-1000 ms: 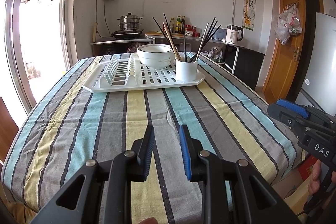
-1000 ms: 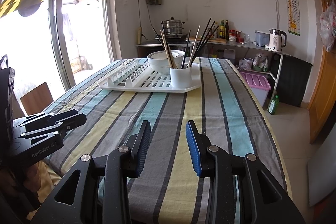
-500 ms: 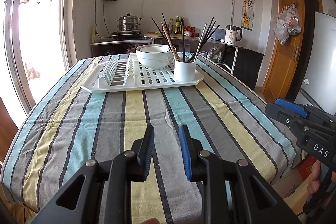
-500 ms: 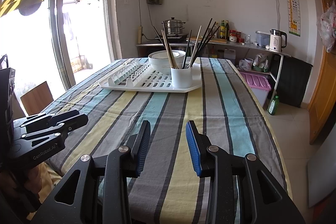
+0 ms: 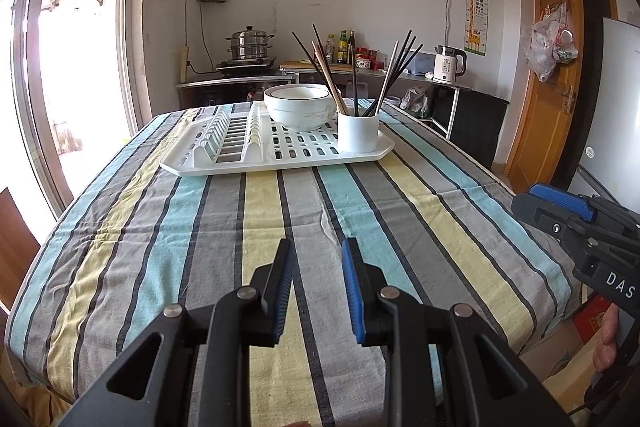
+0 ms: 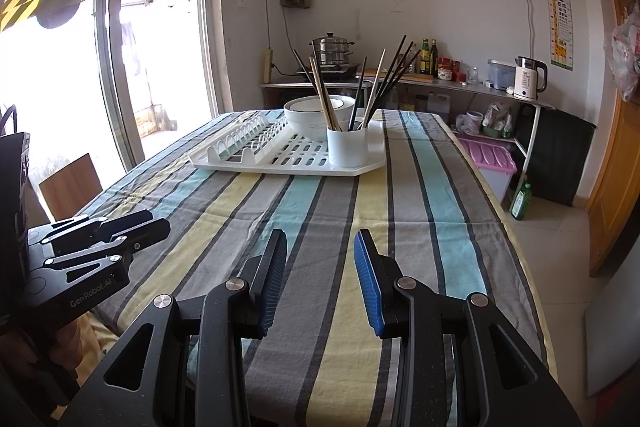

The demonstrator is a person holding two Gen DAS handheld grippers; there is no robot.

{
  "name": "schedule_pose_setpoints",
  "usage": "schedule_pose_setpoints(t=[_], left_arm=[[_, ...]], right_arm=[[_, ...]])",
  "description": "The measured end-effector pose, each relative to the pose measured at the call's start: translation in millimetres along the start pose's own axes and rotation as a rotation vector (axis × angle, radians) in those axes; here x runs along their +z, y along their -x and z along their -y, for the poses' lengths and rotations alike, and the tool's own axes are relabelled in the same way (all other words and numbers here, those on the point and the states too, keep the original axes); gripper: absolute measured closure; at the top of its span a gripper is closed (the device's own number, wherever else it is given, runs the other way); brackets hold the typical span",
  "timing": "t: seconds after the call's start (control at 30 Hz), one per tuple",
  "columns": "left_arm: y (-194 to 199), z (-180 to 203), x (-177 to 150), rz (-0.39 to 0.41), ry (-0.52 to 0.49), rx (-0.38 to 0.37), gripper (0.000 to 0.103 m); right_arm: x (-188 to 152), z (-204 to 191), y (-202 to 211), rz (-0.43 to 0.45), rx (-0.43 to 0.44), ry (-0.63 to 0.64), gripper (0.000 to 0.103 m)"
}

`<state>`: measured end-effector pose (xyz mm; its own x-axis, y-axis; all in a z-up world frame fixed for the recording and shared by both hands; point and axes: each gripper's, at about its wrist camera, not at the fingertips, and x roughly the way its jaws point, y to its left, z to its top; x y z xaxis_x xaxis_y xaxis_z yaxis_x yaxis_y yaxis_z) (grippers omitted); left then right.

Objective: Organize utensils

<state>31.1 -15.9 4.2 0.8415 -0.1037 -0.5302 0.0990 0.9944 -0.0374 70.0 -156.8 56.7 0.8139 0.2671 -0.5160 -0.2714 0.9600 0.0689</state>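
Observation:
A white drying rack [image 5: 224,163] [image 6: 244,167] lies at the far end of the striped table. On it stand a white cup [image 5: 358,133] [image 6: 347,147] holding several black and wooden chopsticks [image 5: 394,67] [image 6: 394,69], and behind it stacked white bowls [image 5: 300,107] [image 6: 308,113]. My left gripper [image 5: 316,255] hovers open over the near table edge, nothing between its blue pads. My right gripper [image 6: 320,247] is likewise open and empty, near the same edge. Each gripper shows at the side of the other's view.
A striped tablecloth [image 5: 280,219] covers the table. Behind it a counter carries a steel steamer pot [image 5: 250,45], bottles and a kettle [image 5: 450,65]. Glass sliding doors stand left; a wooden door [image 5: 548,75] and a pink-lidded bin [image 6: 490,163] are on the right.

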Motion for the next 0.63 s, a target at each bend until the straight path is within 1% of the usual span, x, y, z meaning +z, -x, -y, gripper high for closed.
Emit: schedule_pose_setpoints(t=[0.27,0.63], left_arm=[[-0.2,-0.5,-1.1,0.0,0.002,0.008,0.077],[0.8,-1.3,-1.0,0.003,0.01,-0.01,0.077]], right_arm=[[-0.2,-2.3,1.6,-0.003,0.003,0.005,0.067],[-0.3,-3.4,1.9,-0.002,0.002,0.006,0.067]])
